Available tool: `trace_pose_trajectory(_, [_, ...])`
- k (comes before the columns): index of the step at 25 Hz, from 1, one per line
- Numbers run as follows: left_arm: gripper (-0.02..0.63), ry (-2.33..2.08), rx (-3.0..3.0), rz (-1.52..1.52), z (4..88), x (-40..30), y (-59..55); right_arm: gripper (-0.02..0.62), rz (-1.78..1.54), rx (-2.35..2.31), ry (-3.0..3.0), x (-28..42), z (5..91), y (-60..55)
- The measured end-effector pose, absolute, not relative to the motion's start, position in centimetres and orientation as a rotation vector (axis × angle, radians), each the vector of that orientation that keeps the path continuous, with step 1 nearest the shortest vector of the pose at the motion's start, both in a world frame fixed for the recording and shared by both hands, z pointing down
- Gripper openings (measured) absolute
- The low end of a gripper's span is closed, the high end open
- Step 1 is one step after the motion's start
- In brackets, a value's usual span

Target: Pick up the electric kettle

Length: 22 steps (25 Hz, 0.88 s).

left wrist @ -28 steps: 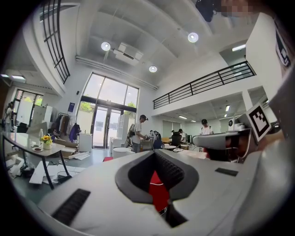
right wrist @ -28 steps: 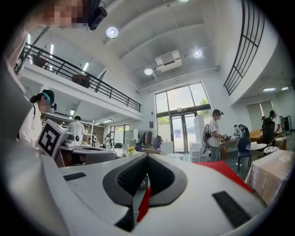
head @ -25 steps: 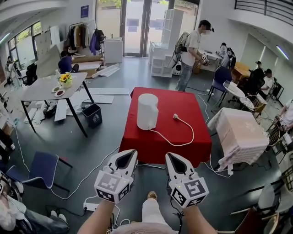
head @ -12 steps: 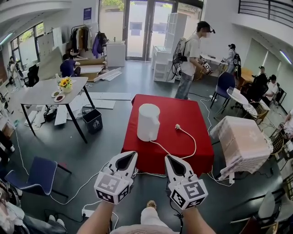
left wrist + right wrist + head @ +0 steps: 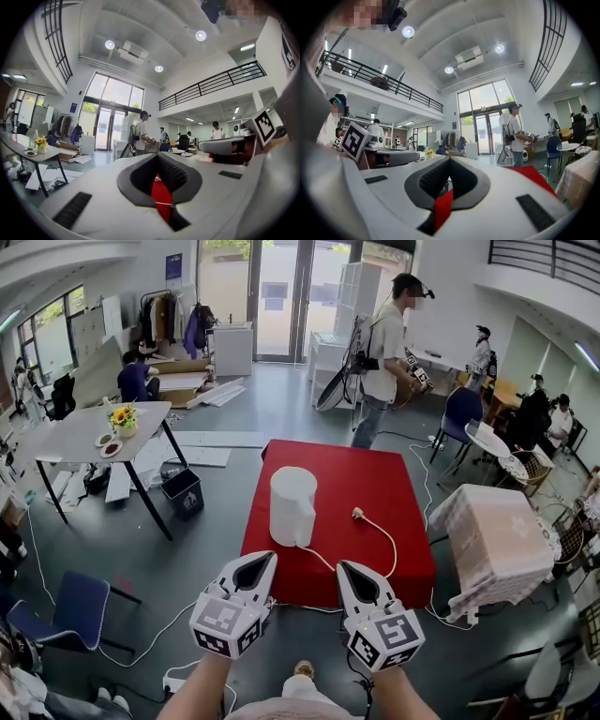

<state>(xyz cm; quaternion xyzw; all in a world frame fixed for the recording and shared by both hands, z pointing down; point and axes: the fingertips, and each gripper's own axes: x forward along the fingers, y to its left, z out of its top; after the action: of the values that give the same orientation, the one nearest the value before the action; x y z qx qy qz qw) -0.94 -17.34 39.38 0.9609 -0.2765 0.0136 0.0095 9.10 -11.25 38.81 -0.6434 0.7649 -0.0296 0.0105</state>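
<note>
The white electric kettle (image 5: 292,506) stands upright on the left half of a table with a red cloth (image 5: 380,482). Its white cord (image 5: 375,563) loops over the cloth and ends in a loose plug (image 5: 356,514). My left gripper (image 5: 266,559) and right gripper (image 5: 343,567) are held side by side, level, just short of the table's near edge, both shut and empty. The kettle lies ahead of the left gripper, well apart from it. In the left gripper view only a strip of red cloth (image 5: 160,199) shows between the shut left gripper (image 5: 158,156) jaws. The right gripper (image 5: 449,160) sees the red cloth (image 5: 536,176) at its right.
A grey table (image 5: 80,435) with flowers stands at the left, with a dark bin (image 5: 181,491) beside it and a blue chair (image 5: 75,606) nearer. A table under a white cloth (image 5: 492,531) stands at the right. A person (image 5: 382,357) stands beyond the red table. Cables run over the floor.
Both grippers have advanced together toward the red table, so the table and kettle look nearer. The jaws stayed shut. The standing person behind the table has shifted left.
</note>
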Motion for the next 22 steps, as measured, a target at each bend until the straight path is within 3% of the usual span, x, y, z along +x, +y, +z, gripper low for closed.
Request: trace_pose_trajectory(22, [-0.008, -0.926, 2.966, -0.023, 38.3, 5.9, -25.2, 0.006, -0.154, -1.862, 2.514, 16.3, 39.6, -20.7])
